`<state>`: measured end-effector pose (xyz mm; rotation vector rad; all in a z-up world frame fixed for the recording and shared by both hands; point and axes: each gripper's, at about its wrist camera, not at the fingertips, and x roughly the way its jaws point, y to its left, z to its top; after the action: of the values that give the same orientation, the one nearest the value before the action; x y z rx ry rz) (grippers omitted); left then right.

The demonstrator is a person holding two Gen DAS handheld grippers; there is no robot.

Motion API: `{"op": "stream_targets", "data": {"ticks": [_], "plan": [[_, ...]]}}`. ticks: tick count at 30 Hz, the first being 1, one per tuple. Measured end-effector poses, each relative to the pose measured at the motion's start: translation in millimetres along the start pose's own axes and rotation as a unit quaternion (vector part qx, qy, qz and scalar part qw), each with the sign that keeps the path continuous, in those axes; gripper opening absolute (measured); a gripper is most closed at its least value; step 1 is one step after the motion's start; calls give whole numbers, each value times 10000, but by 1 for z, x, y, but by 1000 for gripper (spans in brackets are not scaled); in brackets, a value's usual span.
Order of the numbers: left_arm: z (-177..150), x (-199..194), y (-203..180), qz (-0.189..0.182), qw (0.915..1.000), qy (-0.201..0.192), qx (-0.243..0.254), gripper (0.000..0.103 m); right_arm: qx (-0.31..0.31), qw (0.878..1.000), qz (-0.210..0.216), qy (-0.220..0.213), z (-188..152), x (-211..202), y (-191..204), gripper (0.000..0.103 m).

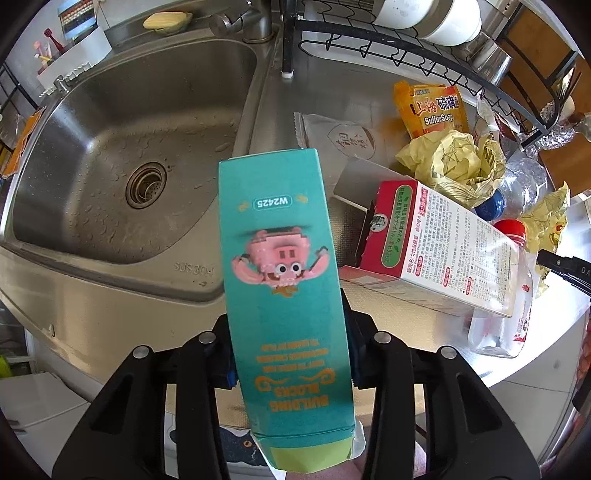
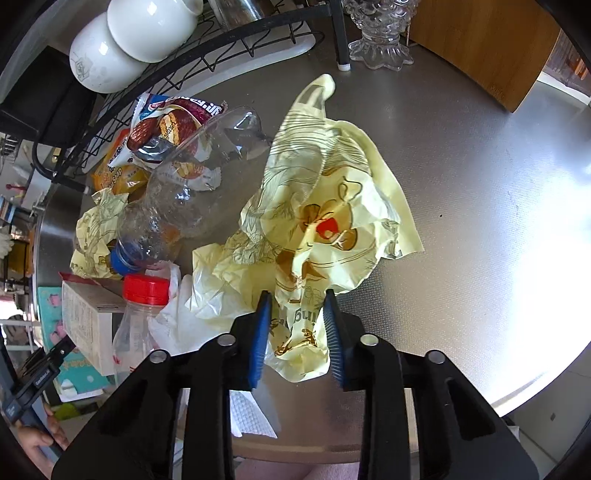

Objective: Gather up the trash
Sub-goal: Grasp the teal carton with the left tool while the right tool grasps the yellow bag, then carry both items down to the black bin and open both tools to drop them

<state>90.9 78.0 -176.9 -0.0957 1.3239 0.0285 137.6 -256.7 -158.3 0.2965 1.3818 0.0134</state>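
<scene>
The left gripper [image 1: 290, 354] has its jaws closed on a teal box [image 1: 284, 266], which stands up between them; the box shows a pink pig figure and the words "BUILDING BLOCKS" upside down. Behind it to the left lies a steel sink [image 1: 110, 155], wet with drops, with a tap [image 1: 243, 22] at its back. To the right, on the bench [image 1: 332, 88], lie a red and white carton [image 1: 443, 236], a grey packet [image 1: 332, 136], a crumpled yellow bag [image 1: 454, 162], an orange soap pack [image 1: 432, 110] and a red-capped bottle [image 1: 506, 291]. A black wire rack [image 1: 406, 44] stands above them, holding white bowls [image 1: 432, 18].
</scene>
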Motion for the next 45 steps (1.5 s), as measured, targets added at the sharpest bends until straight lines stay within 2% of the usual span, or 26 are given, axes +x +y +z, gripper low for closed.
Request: {"op": "stream_targets", "data": {"ticks": [3, 4, 11, 15, 17, 22, 27, 29, 32, 36, 39, 45], "plan": [[-2, -1, 0, -36, 10000, -52, 27, 38, -29, 9999, -47, -97, -2, -4, -5, 8], [-3, -2, 0, -42, 10000, -75, 32, 37, -59, 9998, -59, -154, -2, -7, -5, 7], [-7, -27, 2, 51, 9992, -393, 72, 36, -158, 9982, 0, -577, -6, -44, -9, 5], [-14, -59, 5, 259, 9966, -772, 110, 36, -344, 9954, 75, -890, -13, -77, -4, 5], [-21, -81, 3, 243, 9947, -986, 169, 36, -461, 9932, 146, -1058, -19, -96, -1, 5], [-52, -134, -12, 231, 9867, -1485, 613, 36, -821, 9860, 363, -1402, -47, -143, 12, 5], [-103, -162, -24, -174, 9824, -1636, 890, 36, -1385, 9780, 728, -1376, -103, -161, 28, 6], [-125, -160, -28, -343, 9824, -1569, 950, 36, -1575, 9753, 912, -1254, -128, -154, 32, 6], [-153, -147, -35, -497, 9833, -1401, 1048, 36, -1786, 9743, 974, -965, -168, -138, 34, 6], [-181, -117, -39, -702, 9846, -1175, 1084, 36, -1981, 9752, 896, -413, -211, -102, 34, 6], [-195, -85, -43, -1003, 9841, -1025, 1052, 36, -2037, 9758, 792, -53, -234, -66, 35, 6], [-211, 8, -50, -1185, 9880, -468, 872, 36, -2133, 9760, 441, 79, -269, 11, 38, 6]]}}
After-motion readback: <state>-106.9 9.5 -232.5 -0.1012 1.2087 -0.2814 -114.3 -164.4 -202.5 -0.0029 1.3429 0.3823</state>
